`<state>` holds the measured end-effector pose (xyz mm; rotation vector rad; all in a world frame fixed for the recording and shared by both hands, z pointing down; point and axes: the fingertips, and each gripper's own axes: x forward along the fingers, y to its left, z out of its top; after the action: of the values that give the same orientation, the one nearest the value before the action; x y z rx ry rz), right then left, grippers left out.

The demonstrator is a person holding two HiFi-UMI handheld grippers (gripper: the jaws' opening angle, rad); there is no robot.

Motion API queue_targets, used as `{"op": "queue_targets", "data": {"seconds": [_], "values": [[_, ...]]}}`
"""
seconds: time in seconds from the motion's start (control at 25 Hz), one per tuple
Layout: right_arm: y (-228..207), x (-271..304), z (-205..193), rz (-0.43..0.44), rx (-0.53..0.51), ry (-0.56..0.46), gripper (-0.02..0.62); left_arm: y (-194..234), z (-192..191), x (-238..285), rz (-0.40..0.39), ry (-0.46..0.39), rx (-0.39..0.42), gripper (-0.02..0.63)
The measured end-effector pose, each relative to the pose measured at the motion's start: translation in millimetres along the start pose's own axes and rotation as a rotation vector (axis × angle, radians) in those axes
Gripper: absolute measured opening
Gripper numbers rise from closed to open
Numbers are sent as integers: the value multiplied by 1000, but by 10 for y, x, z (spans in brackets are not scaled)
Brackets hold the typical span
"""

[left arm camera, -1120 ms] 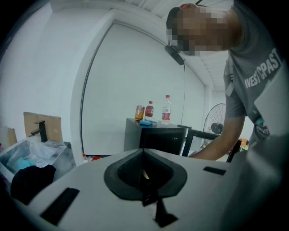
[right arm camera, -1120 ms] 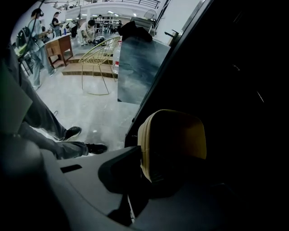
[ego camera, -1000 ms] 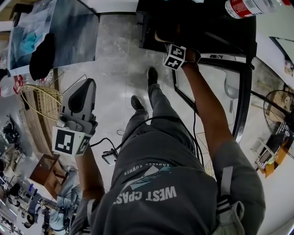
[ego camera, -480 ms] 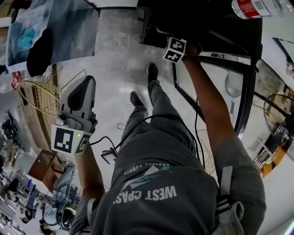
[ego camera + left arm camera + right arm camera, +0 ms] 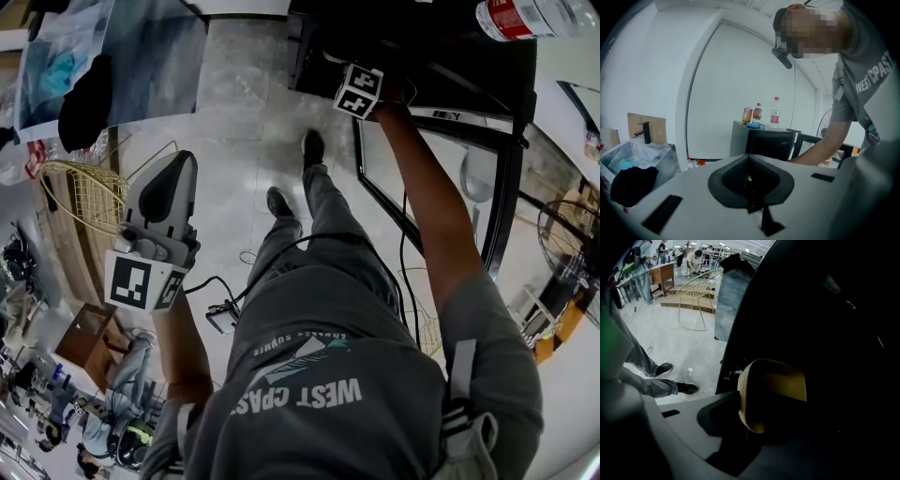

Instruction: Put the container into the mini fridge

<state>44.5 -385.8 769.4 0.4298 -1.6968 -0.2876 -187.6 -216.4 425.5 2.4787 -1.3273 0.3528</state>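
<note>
Mini fridge (image 5: pixel 412 56): a black cabinet on the floor, standing open so that you can reach inside. Its interior is too dark to show any shelf.
Fridge door (image 5: pixel 441 178): glass-fronted and swung wide beside your right arm, which leaves the opening clear.
Left tongs (image 5: pixel 750 179): closed together on nothing, held off to your left and well apart from the fridge. I judge them parked, because this step needs one hand only.
Right tongs (image 5: pixel 761 430): pushed inside the cabinet, jaws opening, with the container between them.
Container (image 5: pixel 772 385): tan and rounded, inside the fridge cavity just past the door edge. Whether it rests on a shelf cannot be told. I judge this the release stage of placement.
</note>
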Motion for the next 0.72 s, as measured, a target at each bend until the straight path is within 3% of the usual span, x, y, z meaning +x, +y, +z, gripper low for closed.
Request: {"op": "queue_targets", "data": {"seconds": [0.32, 0.72], "values": [[-38, -339, 116, -21, 22, -54, 153, -7, 162, -147, 5, -40, 25, 15], [18, -1492, 494, -53, 226, -251, 58, -82, 418, -477, 0, -107, 70, 15]]}}
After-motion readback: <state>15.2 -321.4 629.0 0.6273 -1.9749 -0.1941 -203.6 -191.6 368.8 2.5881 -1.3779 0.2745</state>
